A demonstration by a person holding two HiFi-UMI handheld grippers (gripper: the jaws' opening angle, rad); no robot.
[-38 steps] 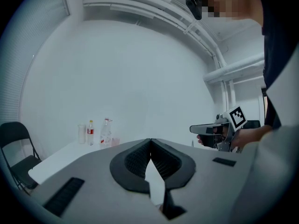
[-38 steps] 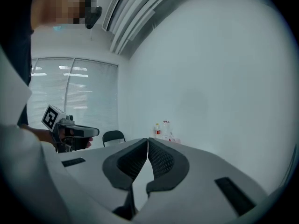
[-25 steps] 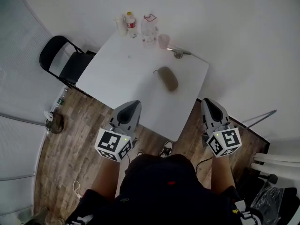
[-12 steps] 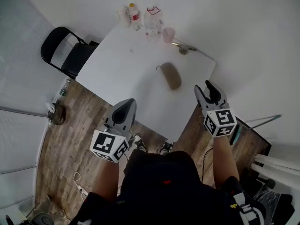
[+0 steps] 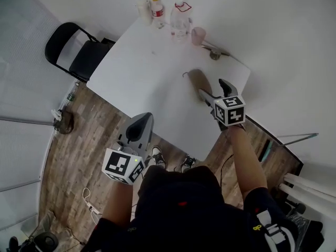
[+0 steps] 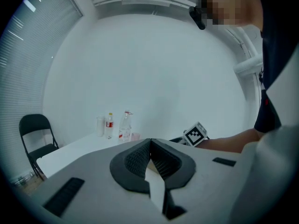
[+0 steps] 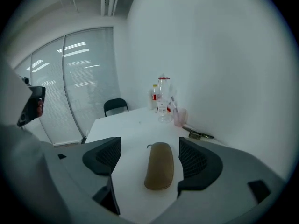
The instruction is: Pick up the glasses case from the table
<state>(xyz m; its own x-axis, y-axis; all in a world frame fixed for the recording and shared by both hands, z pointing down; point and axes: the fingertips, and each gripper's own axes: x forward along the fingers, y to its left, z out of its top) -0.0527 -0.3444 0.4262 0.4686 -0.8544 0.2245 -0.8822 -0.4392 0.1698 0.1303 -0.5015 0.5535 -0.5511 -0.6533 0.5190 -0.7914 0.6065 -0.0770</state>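
The brown glasses case [image 5: 195, 79] lies on the white table [image 5: 142, 77] near its right edge, its near end hidden behind my right gripper [image 5: 215, 90]. In the right gripper view the case [image 7: 159, 164] lies lengthwise on the table between the two spread pads [image 7: 103, 155], which do not touch it; the jaws are opening. My left gripper [image 5: 142, 121] hangs off the table's near edge, over the floor. Its jaws [image 6: 150, 142] are shut on nothing. The right gripper's marker cube [image 6: 195, 134] shows beyond them.
Two bottles [image 5: 157, 8] and a pink cup [image 5: 198, 35] stand at the table's far end, with a small metal object [image 5: 214, 53] beside them. A black folding chair [image 5: 71, 54] stands left of the table. Wooden floor [image 5: 79, 146] lies below the near edge.
My right gripper has swung forward and down over the table to the near end of the case, and its jaws have gone from shut to wide apart. The left gripper has drifted only slightly.
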